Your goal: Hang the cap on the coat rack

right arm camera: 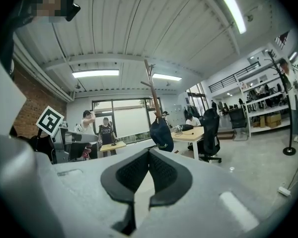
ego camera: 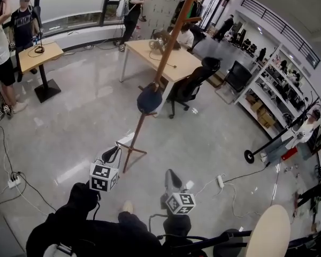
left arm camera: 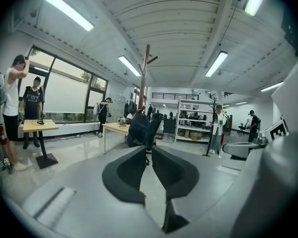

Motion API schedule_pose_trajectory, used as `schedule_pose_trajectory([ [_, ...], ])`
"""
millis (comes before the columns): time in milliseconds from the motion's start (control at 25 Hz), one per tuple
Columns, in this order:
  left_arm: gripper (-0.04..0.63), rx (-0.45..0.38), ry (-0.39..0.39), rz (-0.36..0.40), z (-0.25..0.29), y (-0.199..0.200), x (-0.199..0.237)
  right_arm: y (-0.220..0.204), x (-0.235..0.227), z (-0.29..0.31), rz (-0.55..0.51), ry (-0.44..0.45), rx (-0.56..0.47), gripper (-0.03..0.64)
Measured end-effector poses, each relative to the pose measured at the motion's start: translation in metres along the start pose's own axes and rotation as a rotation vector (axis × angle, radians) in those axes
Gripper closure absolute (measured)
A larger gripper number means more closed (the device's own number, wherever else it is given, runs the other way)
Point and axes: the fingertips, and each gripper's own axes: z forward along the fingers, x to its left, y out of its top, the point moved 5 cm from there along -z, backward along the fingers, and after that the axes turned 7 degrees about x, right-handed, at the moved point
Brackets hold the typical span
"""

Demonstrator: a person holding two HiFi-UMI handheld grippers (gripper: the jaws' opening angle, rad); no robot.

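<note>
The left gripper has its jaws drawn nearly together, with only a thin slit between the tips and nothing in it. The right gripper has its tips touching and is also empty. Both point toward the coat rack from well short of its foot, and in the head view the left one is the nearer to the base. The dark blue cap hangs on the coat rack, against the pole below the top pegs and well apart from both grippers. Just behind the coat rack stands a wooden desk, with a black office chair to the coat rack's right. Far to its left is a small standing table with two people beside it.
</note>
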Motion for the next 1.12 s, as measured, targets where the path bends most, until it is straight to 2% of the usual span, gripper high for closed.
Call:
schedule_pose_trajectory([
  [320, 0.563, -0.006, -0.007, -0.008, -0.034, -0.009, -0.001, -0.003, 0.028, -0.005, -0.013, 0.025, 0.007, 0.615],
  [680, 0.577, 0.027, 0.002, -0.025, -0.067, -0.029, 0.002, 0.006, 0.053, -0.015, -0.036, 0.036, -0.005, 0.615],
  [920, 0.592, 0.000, 0.026, -0.017, -0.091, -0.025, 0.004, 0.002, 0.067, -0.028, -0.033, 0.040, 0.009, 0.615],
  [1120, 0.592, -0.002, 0.005, -0.009, -0.100, -0.029, -0.001, -0.005, 0.072, -0.037, -0.030, 0.033, 0.019, 0.615],
])
